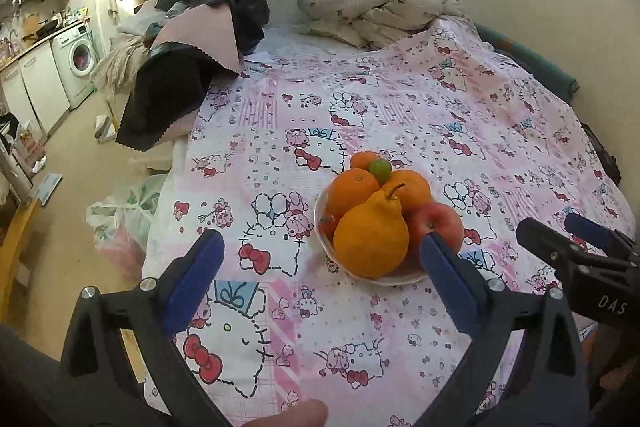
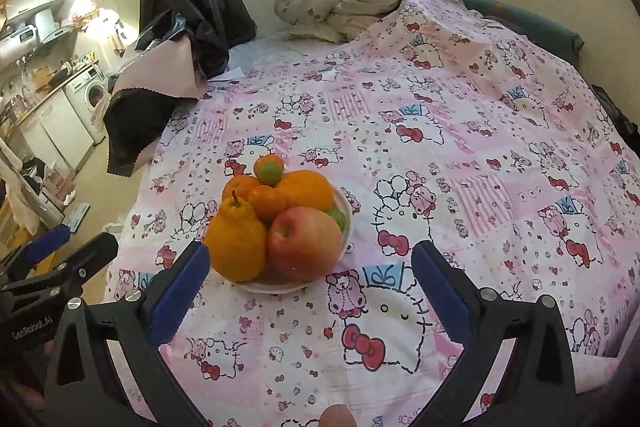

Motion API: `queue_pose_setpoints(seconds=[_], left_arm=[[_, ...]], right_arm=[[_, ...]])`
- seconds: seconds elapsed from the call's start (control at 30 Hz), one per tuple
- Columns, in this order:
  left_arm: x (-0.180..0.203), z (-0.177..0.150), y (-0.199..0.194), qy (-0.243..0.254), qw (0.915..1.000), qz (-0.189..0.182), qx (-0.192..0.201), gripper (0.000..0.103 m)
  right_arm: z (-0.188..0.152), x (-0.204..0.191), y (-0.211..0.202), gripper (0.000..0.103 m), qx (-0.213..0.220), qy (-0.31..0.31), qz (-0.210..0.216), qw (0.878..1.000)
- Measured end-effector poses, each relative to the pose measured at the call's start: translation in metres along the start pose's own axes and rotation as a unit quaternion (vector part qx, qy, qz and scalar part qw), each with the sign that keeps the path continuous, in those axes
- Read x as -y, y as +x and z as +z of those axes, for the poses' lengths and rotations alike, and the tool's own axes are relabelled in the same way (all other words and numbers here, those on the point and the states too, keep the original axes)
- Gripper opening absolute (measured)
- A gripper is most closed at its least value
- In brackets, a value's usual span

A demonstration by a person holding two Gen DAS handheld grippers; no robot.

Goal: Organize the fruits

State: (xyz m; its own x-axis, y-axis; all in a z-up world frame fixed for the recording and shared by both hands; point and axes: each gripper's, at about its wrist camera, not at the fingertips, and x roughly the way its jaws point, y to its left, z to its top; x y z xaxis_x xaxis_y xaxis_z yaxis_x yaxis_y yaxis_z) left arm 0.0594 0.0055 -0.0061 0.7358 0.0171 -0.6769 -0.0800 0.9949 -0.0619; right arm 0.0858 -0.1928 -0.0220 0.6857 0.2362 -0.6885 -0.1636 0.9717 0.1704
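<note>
A white bowl (image 1: 400, 280) (image 2: 347, 211) heaped with fruit sits on the pink cartoon-print bedsheet (image 1: 360, 115) (image 2: 460, 115). A big bumpy orange citrus (image 1: 370, 235) (image 2: 236, 243) is at its near edge, a red apple (image 1: 434, 225) (image 2: 306, 241) beside it, oranges (image 1: 352, 189) (image 2: 306, 189) behind, and a small green lime (image 1: 380, 168) (image 2: 269, 172) on top. My left gripper (image 1: 322, 275) is open and empty, just short of the bowl. My right gripper (image 2: 310, 285) is open and empty, near the bowl's front; it also shows in the left wrist view (image 1: 576, 239).
A crumpled beige blanket (image 1: 376, 9) (image 2: 356, 1) lies at the bed's far end. Dark and pink fabric (image 1: 188, 67) (image 2: 156, 87) hangs over the far left edge. A plastic bag (image 1: 120, 223) sits on the floor left of the bed. A kitchen with a washing machine (image 1: 78, 61) is further left.
</note>
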Motion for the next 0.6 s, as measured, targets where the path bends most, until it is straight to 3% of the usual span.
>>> queue_pose_setpoints(seconds=[0.6], left_arm=[[-0.0033,0.0019,-0.0001,-0.012,0.9999,0.000,-0.004,0.103]], right_arm=[[0.0001,-0.0057,-0.0016,0.103,0.005,-0.013,-0.006,1.000]])
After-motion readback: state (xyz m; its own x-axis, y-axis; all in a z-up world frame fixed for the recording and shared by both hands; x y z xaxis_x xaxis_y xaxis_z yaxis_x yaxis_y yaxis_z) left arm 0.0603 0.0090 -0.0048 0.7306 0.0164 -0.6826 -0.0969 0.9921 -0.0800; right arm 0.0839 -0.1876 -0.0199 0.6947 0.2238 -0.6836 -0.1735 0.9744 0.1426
